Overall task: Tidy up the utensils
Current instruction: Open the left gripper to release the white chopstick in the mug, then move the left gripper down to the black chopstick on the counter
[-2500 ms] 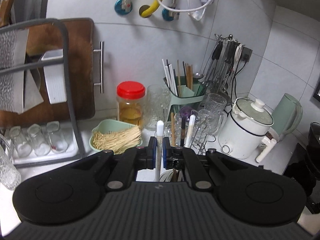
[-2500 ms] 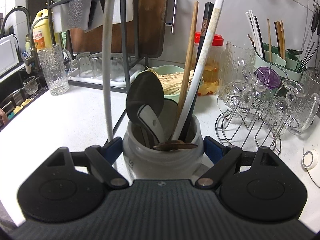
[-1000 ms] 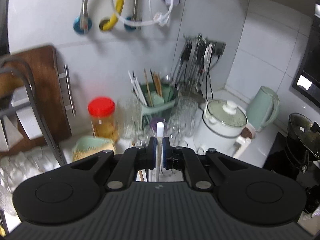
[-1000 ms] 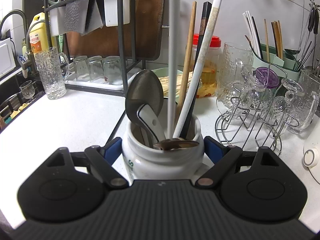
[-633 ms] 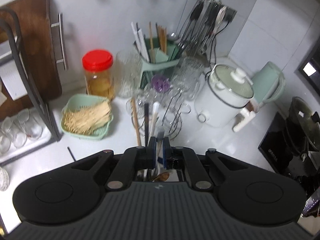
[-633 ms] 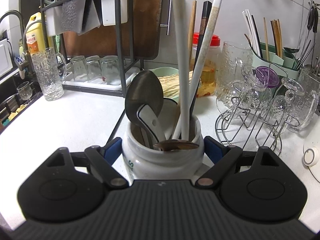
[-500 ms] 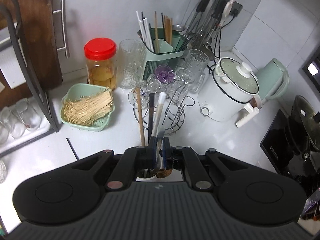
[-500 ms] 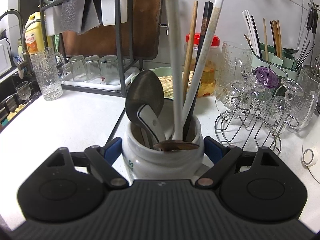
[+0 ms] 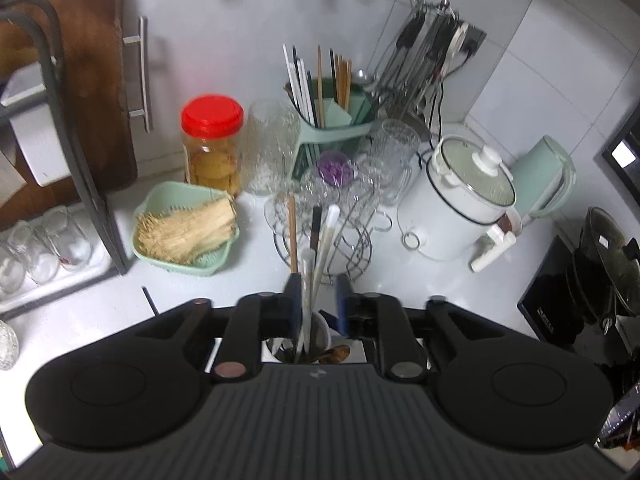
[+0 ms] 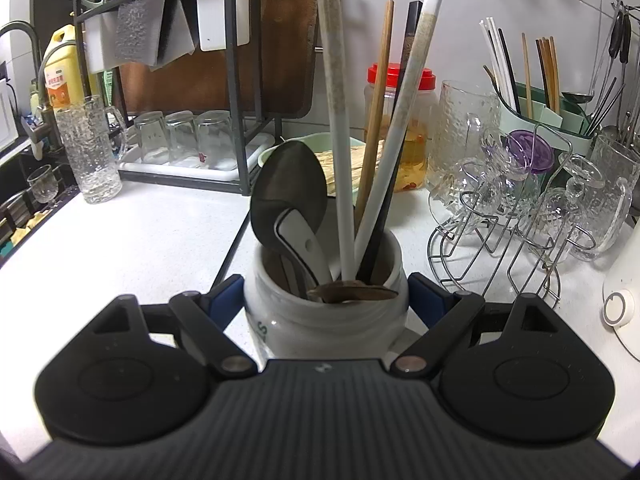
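My right gripper is shut on a white ceramic jar, its blue pads against both sides. In the jar stand a metal spoon, a white spoon, a wooden chopstick, a black chopstick and two white chopsticks. The nearer white chopstick rises to my left gripper's blue pad at the top edge. From above, my left gripper is over the jar. Its jaws are opening, with that chopstick loose between them.
A green basket of sticks, a red-lidded jar, a wire rack of glasses, a green utensil holder and a white cooker crowd the counter behind. A dish rack stands left. A black stick lies on the counter.
My left gripper came down over the jar, lowering the white chopstick into it, and its jaws have parted from the chopstick. The right gripper and jar stayed still.
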Demonstrator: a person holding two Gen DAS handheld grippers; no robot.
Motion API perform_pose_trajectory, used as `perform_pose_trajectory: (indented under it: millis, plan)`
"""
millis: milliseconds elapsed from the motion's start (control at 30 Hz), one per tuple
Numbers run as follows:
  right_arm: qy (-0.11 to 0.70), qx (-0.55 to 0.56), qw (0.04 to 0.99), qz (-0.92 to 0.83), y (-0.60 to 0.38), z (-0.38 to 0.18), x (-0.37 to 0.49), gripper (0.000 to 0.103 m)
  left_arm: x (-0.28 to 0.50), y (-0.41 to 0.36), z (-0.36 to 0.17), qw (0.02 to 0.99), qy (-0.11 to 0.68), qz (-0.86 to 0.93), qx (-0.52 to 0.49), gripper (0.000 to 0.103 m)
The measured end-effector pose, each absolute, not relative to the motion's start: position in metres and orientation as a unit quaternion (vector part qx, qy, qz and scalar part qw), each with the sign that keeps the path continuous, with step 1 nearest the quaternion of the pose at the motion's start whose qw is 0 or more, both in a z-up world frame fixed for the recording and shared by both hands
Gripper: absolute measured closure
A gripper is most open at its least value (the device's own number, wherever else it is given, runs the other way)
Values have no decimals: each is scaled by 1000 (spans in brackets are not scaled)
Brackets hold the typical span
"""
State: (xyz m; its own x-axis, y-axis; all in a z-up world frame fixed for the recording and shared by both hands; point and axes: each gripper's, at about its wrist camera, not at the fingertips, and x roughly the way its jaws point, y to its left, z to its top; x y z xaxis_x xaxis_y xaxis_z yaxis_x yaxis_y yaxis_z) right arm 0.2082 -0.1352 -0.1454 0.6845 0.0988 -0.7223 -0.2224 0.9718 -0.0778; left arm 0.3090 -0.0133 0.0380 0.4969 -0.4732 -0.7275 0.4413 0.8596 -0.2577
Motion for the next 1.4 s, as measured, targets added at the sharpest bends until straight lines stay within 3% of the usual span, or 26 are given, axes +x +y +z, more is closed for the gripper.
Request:
perform_pose_trajectory:
  millis: [500, 1100, 1400]
  plan:
    - [385, -75, 917, 78, -133, -146, 207, 13, 269, 50, 75, 910, 365, -193, -35, 74]
    - [378, -75, 920, 68, -133, -146, 206, 13, 290, 95, -34, 908, 411, -82, -5, 74]
    - [377, -75, 921, 55, -138, -144, 203, 13, 317, 102, -103, 875, 470, -74, -88, 74]
